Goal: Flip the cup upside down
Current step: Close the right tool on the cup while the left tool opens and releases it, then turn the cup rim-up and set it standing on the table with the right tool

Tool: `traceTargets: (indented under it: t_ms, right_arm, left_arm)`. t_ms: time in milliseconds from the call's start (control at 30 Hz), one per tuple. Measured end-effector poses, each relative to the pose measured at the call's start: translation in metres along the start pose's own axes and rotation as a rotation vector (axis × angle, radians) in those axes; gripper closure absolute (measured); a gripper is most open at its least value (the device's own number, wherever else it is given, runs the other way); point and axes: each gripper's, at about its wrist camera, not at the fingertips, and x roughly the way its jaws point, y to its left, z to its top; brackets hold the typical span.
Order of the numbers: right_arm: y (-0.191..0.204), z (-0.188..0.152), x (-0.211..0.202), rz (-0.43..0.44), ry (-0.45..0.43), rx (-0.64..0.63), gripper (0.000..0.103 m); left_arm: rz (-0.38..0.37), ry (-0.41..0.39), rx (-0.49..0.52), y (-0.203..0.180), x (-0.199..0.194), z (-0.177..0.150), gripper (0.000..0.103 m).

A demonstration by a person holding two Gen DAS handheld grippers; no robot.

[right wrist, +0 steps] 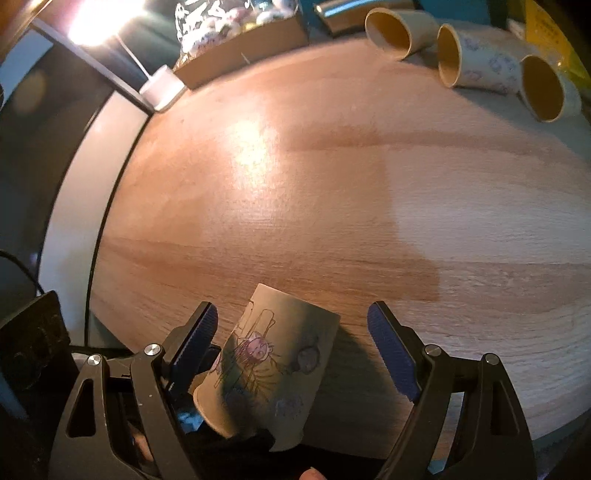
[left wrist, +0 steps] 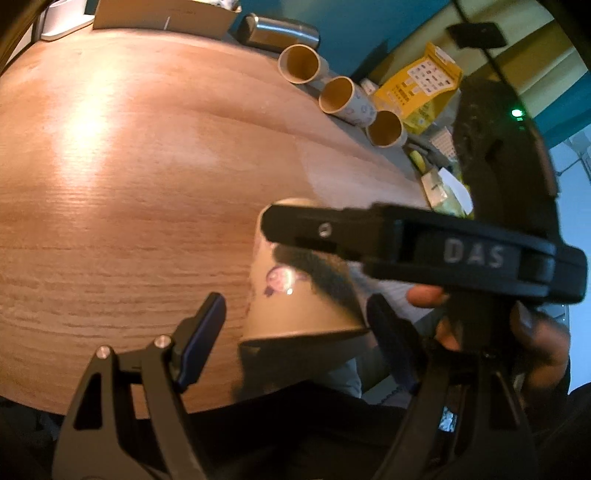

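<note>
The pale paper cup with purple cartoon drawings [left wrist: 295, 291] stands upside down near the close edge of the round wooden worktop [left wrist: 129, 166], wide rim down, narrow base up. In my right wrist view the same cup [right wrist: 273, 369] leans a little to the right in the frame, sitting between my two fingers without either blue pad touching it.

My right gripper [right wrist: 295, 350] has its jaws spread wide on either side of the cup. My left gripper [left wrist: 295, 332] is likewise spread: the left pad stands apart from the cup wall, the right pad sits close by the rim, and I cannot tell whether it touches. In the left view one black finger of my right gripper [left wrist: 332, 229] crosses in front of the cup's upper part, with my hand behind it.

Across the far edge of the worktop lie three paper cups on their sides [left wrist: 338, 95], mouths toward me. Beyond them rest a metal canister [left wrist: 277, 31], a cardboard box [left wrist: 162, 14] and a yellow packet [left wrist: 424, 85].
</note>
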Motion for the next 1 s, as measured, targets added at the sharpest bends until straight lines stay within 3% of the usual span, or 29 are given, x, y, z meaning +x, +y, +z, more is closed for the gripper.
traceTargets:
  t_ms: [133,367,467,667,833,1000]
  right_arm:
    - [0.002,0.002,0.008,0.014,0.024,0.004,0.034]
    - [0.006,0.004,0.005,0.04,-0.016,-0.026,0.038]
    - [0.013,0.007,-0.012,-0.02,-0.123,-0.081,0.039]
    - [0.02,-0.002,-0.04,-0.27,-0.403,-0.236,0.04]
    - [0.015,-0.03,-0.044,-0.389,-0.612,-0.344,0.04]
    - [0.021,-0.064,-0.036,-0.518,-0.81,-0.443,0.04]
  left_arm:
    - [-0.006,-0.005,0.014,0.004,-0.004,0.001,0.023]
    - [-0.014,-0.013,0.033,0.007,-0.009,0.0,0.023]
    - [-0.011,-0.025,0.042,0.007,-0.014,-0.001,0.023]
    - [0.027,-0.073,0.047,0.01,-0.02,-0.002,0.023]
    - [0.094,-0.187,0.045,0.025,-0.034,-0.005,0.023]
    - [0.123,-0.217,0.01,0.04,-0.031,-0.003,0.023]
